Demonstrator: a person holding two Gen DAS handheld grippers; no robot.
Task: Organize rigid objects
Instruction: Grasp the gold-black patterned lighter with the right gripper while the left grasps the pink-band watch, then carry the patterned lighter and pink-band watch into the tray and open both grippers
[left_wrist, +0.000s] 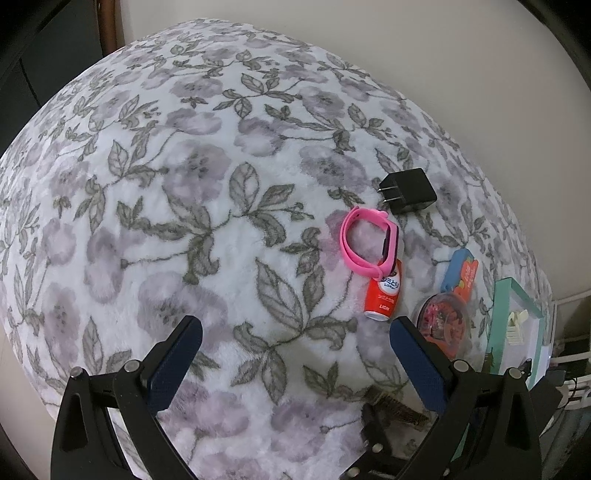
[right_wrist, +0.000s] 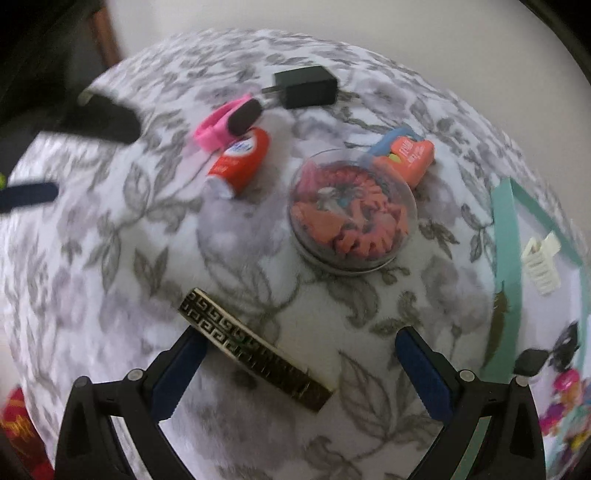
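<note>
Grippers both spread, nothing between the jaws. Right gripper (right_wrist: 301, 363) hovers low over a gold-and-black patterned bar (right_wrist: 255, 349) lying diagonally on the floral blanket (left_wrist: 184, 221); its left finger overlaps the bar's end, contact not clear. Left gripper (left_wrist: 295, 350) is over bare blanket, well apart from the objects. Beyond the bar sits a round clear container (right_wrist: 352, 210) of red pieces; an orange-and-blue item (right_wrist: 404, 155) touches its far side. Red tube (right_wrist: 240, 162) lies just left, a pink watch band (left_wrist: 369, 240) against it, black charger (left_wrist: 408, 190) beyond. Teal-rimmed tray (right_wrist: 508, 236) at the blanket's right edge holds a white clip (right_wrist: 541, 266).
</note>
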